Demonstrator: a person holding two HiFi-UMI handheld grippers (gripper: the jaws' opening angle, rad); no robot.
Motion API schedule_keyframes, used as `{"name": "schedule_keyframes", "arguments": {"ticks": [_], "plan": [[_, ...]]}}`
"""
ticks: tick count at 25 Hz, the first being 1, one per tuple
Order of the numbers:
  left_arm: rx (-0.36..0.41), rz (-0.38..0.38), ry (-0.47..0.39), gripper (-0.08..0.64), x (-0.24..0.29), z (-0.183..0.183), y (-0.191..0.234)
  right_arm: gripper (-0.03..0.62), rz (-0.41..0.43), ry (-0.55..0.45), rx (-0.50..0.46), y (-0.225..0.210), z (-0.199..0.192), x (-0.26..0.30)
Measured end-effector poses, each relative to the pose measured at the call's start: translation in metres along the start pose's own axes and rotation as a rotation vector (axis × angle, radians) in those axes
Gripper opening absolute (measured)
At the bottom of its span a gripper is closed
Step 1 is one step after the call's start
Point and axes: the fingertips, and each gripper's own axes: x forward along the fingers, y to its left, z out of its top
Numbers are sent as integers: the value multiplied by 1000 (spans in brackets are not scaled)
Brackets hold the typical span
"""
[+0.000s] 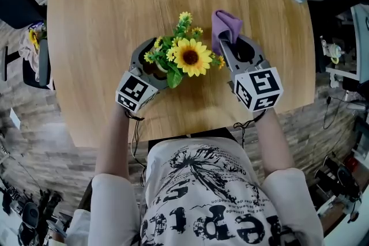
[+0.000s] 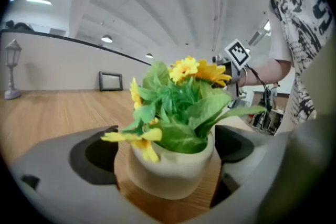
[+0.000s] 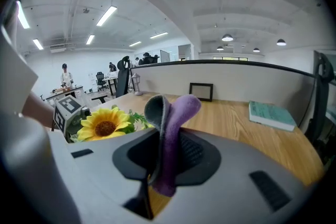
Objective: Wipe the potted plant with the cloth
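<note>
- Left gripper: jaws observed wide apart; nothing clamped.
- Potted plant located between the left jaws, upright on the wooden surface.
- Pale pot flanked by one jaw on each side. Bare wood is visible between the pot and the left-hand jaw. Contact on the other side could not be determined.
- Leaves and yellow blooms are seen rising above the left jaws.
- Right gripper: jaws closed on the purple cloth. The cloth is pinched upright, with its free end folded over above the jaws.
- Sunflower recorded just left of the right jaws, apart from the cloth.
- Teal book noted well beyond the right jaws, to their right.
</note>
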Motion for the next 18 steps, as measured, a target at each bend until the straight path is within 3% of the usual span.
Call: {"name": "schedule_keyframes", "arguments": {"ticks": [7, 9, 11, 14, 18], "plan": [[-5, 79, -101, 564, -41, 43, 0, 81, -16, -51, -40, 9, 26, -15], [16, 111, -138, 524, -57, 63, -1, 81, -23, -76, -42, 12, 37, -21], [41, 149, -168, 448, -74, 82, -1, 81, -26, -100, -48, 17, 47, -28], [33, 229, -234, 247, -102, 111, 2, 81, -20, -128, -70, 32, 59, -40], [14, 323, -290, 102, -137, 143, 9, 81, 8, -158, -125, 51, 75, -50]]}}
